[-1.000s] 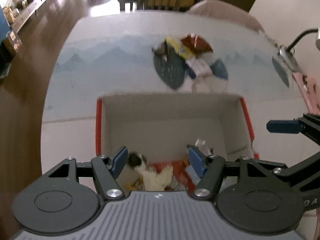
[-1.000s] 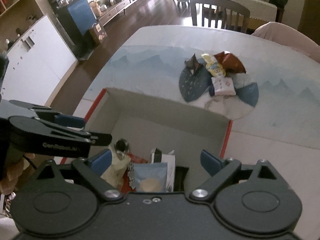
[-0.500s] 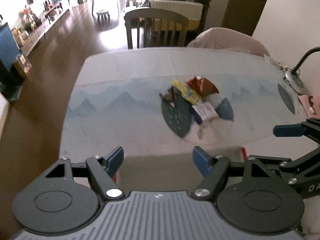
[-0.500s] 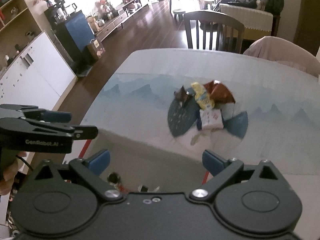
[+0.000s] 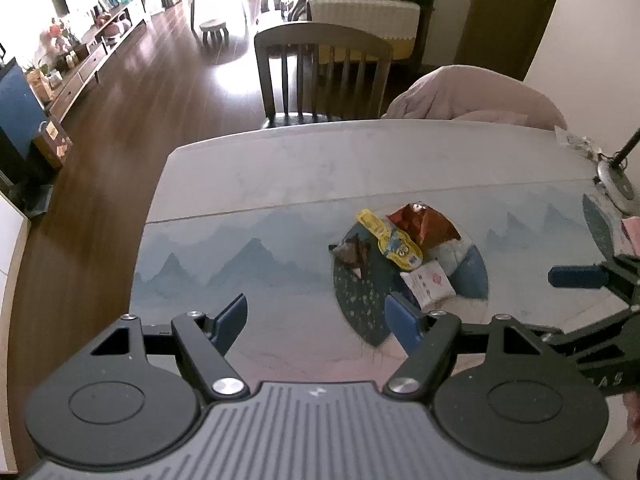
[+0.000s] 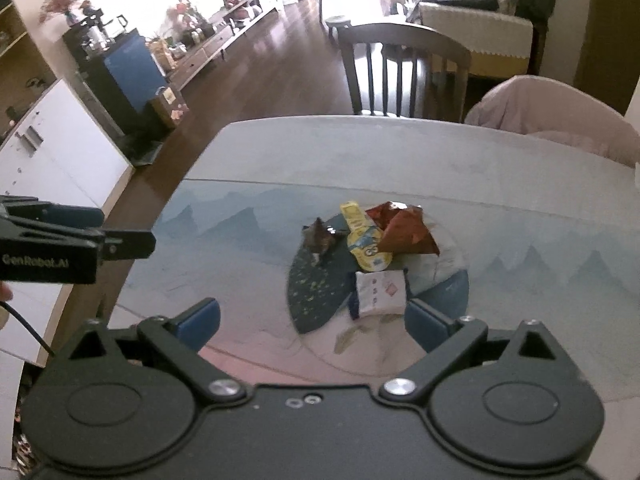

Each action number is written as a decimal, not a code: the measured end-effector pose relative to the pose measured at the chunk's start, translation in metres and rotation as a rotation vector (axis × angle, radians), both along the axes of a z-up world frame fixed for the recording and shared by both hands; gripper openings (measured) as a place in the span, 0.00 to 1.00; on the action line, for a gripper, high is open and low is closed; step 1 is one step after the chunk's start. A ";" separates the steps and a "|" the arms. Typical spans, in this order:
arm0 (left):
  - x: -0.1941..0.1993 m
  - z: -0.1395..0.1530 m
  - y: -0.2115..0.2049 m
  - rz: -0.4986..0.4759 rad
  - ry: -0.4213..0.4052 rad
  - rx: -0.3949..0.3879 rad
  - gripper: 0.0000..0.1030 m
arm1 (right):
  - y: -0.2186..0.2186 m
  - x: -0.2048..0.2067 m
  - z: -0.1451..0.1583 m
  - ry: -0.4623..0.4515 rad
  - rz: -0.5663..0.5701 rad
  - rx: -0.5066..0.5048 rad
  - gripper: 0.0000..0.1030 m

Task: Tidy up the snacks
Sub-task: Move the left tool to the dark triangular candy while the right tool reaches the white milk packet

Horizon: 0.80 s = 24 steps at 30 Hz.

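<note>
A small pile of snack packets lies mid-table on the printed cloth: a yellow packet (image 5: 394,242) (image 6: 363,242), a red-brown bag (image 5: 424,222) (image 6: 402,230), a dark brown packet (image 5: 352,252) (image 6: 318,236) and a white packet (image 5: 428,287) (image 6: 378,292). My left gripper (image 5: 318,322) is open and empty, held above the table short of the pile. My right gripper (image 6: 314,320) is open and empty, the white packet just beyond its fingertips. The box is out of view.
The table (image 5: 280,168) has a blue mountain-print cloth. A wooden chair (image 5: 324,76) and a pink-covered chair (image 5: 476,96) stand at the far edge. A lamp base (image 5: 616,184) sits far right. Each gripper shows at the side of the other's view.
Both grippers have lifted and tilted up away from the red-edged box with snacks in it; the box has dropped out of view and the snack pile now sits ahead.
</note>
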State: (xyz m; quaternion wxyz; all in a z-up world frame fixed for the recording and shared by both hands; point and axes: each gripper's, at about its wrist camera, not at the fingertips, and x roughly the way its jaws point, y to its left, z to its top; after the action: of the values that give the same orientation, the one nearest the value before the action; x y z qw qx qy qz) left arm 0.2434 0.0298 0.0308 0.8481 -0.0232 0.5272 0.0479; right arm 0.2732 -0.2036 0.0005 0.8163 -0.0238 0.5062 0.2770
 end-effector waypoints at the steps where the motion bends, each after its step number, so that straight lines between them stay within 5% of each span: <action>1: 0.008 -0.005 -0.001 0.000 0.009 0.005 0.74 | 0.000 0.007 -0.005 0.011 -0.004 0.000 0.97; 24: 0.141 -0.167 -0.006 0.142 0.283 -0.071 0.74 | 0.015 0.101 -0.151 0.199 -0.010 -0.150 0.95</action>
State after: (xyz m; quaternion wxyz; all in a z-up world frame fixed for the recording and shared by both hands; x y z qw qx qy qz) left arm 0.3845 0.0235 -0.1363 0.7585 -0.0832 0.6398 0.0918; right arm 0.3746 -0.1886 -0.1505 0.7594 -0.0544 0.6042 0.2352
